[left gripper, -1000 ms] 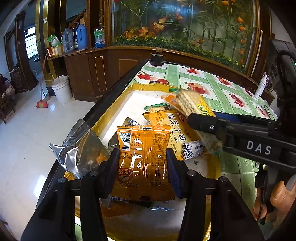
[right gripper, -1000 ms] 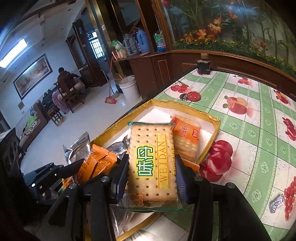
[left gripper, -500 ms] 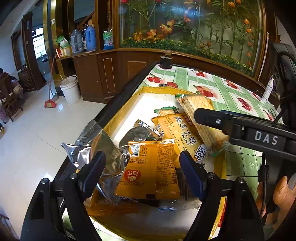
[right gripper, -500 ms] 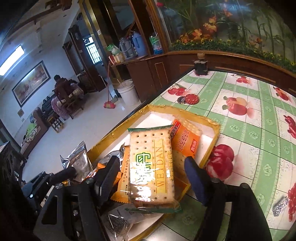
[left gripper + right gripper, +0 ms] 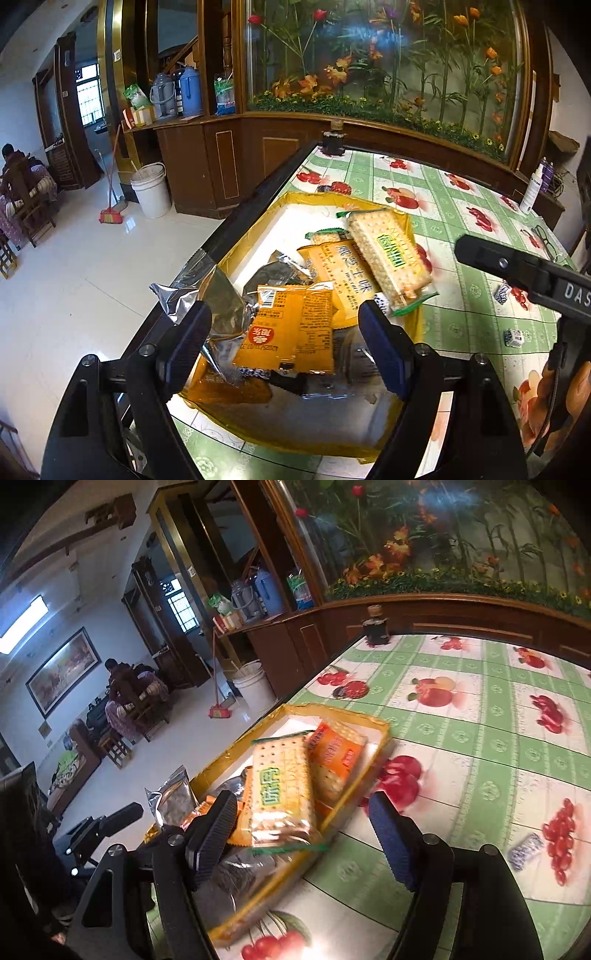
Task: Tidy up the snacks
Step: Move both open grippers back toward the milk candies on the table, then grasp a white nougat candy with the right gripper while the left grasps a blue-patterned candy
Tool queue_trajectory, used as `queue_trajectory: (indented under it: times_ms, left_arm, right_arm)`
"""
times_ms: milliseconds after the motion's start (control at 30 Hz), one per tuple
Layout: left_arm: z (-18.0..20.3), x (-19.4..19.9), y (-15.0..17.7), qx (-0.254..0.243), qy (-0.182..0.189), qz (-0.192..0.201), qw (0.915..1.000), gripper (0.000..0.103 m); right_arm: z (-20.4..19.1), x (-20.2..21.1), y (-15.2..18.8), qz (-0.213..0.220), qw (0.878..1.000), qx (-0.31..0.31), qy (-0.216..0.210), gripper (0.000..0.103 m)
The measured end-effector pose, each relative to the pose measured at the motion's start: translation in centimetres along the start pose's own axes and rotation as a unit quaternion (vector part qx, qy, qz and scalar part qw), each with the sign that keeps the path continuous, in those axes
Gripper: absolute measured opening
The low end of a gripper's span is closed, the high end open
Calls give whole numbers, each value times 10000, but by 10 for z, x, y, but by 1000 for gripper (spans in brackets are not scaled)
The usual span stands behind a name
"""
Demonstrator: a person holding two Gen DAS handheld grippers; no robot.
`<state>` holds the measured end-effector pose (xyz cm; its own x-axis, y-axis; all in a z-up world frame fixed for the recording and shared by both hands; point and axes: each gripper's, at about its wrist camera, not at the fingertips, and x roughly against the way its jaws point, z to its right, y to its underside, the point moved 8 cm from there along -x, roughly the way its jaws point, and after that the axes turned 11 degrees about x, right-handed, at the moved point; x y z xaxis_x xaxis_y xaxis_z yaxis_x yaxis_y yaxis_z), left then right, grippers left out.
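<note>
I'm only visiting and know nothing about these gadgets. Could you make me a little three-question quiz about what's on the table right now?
1. True or false: the cracker pack lies in the yellow tray.
2. Which does the left gripper face most closely? A) white bucket B) orange snack packet C) spray bottle
3. Fill in: the tablecloth shows green squares and red ____.

Key
1. True; it rests on the other packs, with the right gripper wide of it, its jaws opening.
2. B, the orange snack packet, lying free between open jaws.
3. Fruit.
</note>
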<state>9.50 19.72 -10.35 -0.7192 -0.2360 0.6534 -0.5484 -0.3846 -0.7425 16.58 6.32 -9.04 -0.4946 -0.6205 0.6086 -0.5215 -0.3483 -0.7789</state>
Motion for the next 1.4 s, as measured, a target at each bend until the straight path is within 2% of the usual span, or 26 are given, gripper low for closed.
queue_trajectory:
  times_ms: [233,533,700,967,1100,1400]
  left_arm:
    - [27,14,5,-209,92,112,9997,82]
    - [77,22,22,-594,346,31,9976,82]
    - [104,20,37,-805,470,-131,9956,82]
    - [126,16,58,-966,636,-341,9927,82]
    - [134,10,65,-1057,695,-447,9910,82]
    - [130,-3,66,-945,688,-646,9910,82]
  right_arm:
    - [39,45,30,84,9992,-148,371,78]
    - [92,88,80,21,9956,-458,815,78]
    - [116,90,107,-253,9923,-618,1042,79]
    - [110,71,118,-537,9923,-496,1000,78]
    - [102,59,117,-660,9931,-345,902,75]
    - [103,33,125,-1114,9879,-24,1077,50]
